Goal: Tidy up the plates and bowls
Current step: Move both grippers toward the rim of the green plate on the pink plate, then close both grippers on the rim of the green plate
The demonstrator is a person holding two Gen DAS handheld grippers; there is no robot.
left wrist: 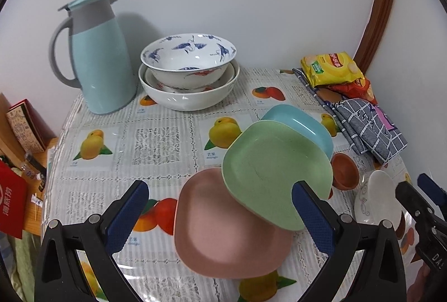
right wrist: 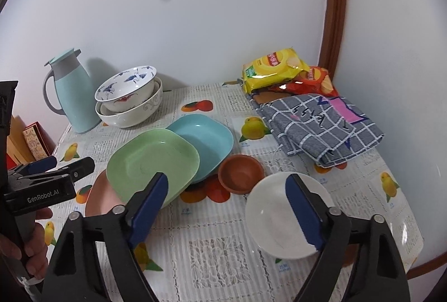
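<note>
The table (right wrist: 212, 260) stands in a wall corner, its far edge and right edge both against white wall. Along the far edge sit a light blue jug (left wrist: 97, 56) at the left corner and, just beside it, a crane-pattern bowl (left wrist: 188, 52) nested in a larger white bowl (left wrist: 190, 95). Snack bags (right wrist: 272, 70) and a folded checked cloth (right wrist: 321, 126) fill the far right corner.

Mid-table, three square plates overlap in a diagonal run: the blue plate (right wrist: 204, 142) farthest, the green plate (right wrist: 151, 162) resting on it, and the pink plate (left wrist: 229, 226) lowest, nearest the front left edge. A small brown bowl (right wrist: 241, 175) sits touching the blue plate's near edge. A white saucer (right wrist: 268, 221) lies apart, toward the front right.

Open cloth remains between the jug and the plates, and along the front edge.

The left gripper (left wrist: 220, 212) hangs above the pink plate, jaws wide, nothing pressed. The right gripper (right wrist: 229, 212) stands with jaws apart; its right finger overlaps the saucer, contact not determinable.

The pink plate is largely hidden in the right wrist view by the green plate and the left tool. A hand (right wrist: 33, 254) at the left frame edge is cut off. Items beyond the table's left edge are unclear.
</note>
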